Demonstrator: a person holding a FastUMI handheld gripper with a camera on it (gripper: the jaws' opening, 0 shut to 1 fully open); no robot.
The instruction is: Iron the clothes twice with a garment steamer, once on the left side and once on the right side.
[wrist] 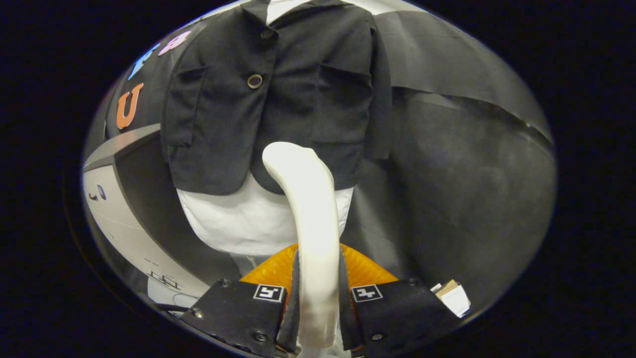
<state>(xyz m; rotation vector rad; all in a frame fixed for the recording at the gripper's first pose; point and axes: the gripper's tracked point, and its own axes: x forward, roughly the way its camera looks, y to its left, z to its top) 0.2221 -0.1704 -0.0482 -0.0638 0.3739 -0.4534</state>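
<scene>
A black jacket (278, 94) with a round button hangs on a white mannequin torso (248, 219) straight ahead. My gripper (318, 288) is shut on the white garment steamer (310, 219), both fingers pressing its handle from either side. The steamer rises from between the fingers and curves forward. Its rounded head sits in front of the jacket's lower hem near the middle; whether it touches the cloth I cannot tell. The jacket's top runs out of sight above.
Black cloth walls (472, 164) stand behind and to the right of the mannequin. A grey and white panel (119, 209) stands to the left. A small cardboard tag (452, 296) lies low on the right beside the fingers.
</scene>
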